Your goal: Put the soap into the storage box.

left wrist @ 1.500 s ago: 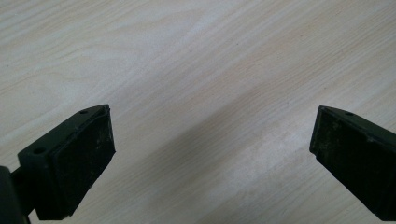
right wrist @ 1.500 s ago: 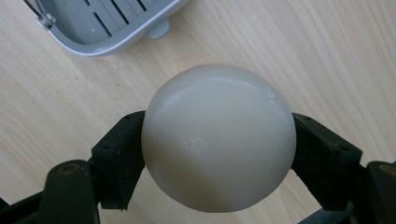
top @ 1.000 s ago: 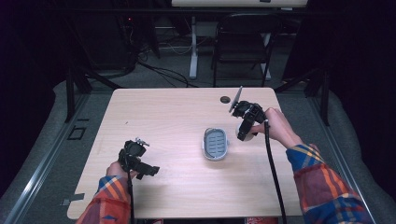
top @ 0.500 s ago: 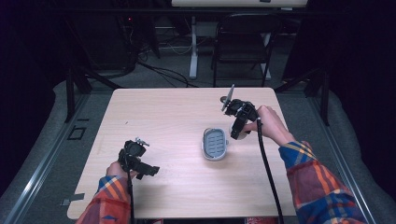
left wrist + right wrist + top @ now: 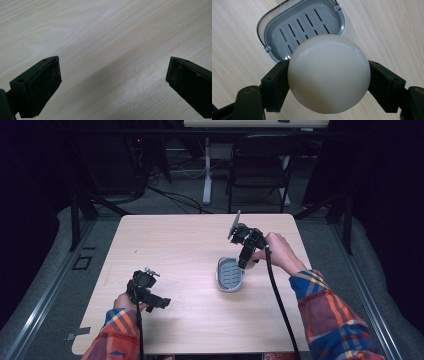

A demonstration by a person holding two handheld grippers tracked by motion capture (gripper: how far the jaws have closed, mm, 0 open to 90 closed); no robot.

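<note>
The left gripper (image 5: 161, 303), black and two-fingered, sits at seven o'clock in the high view, held low in the left hand (image 5: 125, 301), its fingers (image 5: 41, 85) spread wide apart with nothing between them. At two o'clock, the right hand (image 5: 278, 251) tilts the black right gripper (image 5: 245, 265) downward, fingers (image 5: 275, 86) clamped on a cream-white round soap ball (image 5: 329, 73).

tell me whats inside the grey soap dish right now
Nothing lies in the visible part of the grey soap dish, just its slotted floor. The round white soap, clamped in the right tool, covers its near end.
</note>
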